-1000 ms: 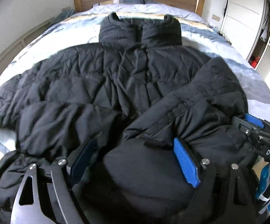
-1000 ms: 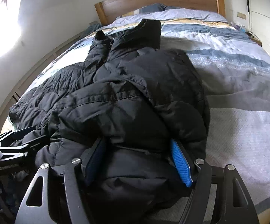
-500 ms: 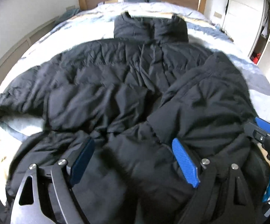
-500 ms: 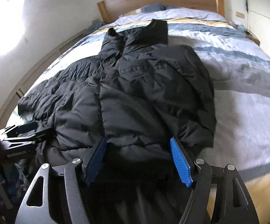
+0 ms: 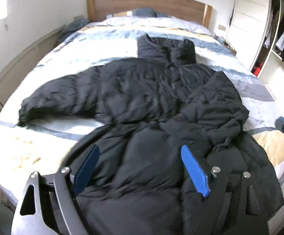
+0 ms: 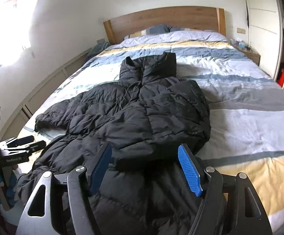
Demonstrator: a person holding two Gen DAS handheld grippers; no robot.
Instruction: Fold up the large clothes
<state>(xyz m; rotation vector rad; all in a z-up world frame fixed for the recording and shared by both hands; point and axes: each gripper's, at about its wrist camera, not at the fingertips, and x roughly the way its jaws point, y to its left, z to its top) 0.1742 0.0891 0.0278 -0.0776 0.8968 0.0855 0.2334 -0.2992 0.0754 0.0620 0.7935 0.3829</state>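
A black puffer jacket (image 5: 142, 90) lies face up on the bed, collar toward the headboard; it also shows in the right wrist view (image 6: 142, 109). Its right sleeve is folded over the chest, its left sleeve (image 5: 55, 99) stretches out to the left. My left gripper (image 5: 140, 166) is open above the jacket's hem, the blue pads wide apart with fabric below them. My right gripper (image 6: 146, 166) is open over the hem at the folded sleeve's cuff. The left gripper (image 6: 22, 146) shows at the left edge of the right wrist view.
The bed has a striped blue, white and yellow cover (image 6: 240, 101) and a wooden headboard (image 5: 147, 4). A low wall panel (image 5: 14, 68) runs along the left. An open wardrobe (image 5: 279, 35) stands at the right. A nightstand (image 6: 248, 52) sits beside the headboard.
Both grippers have pulled back and up from the jacket toward the foot of the bed. The fabric that bulged between the pads now lies lower and flatter on the bed.
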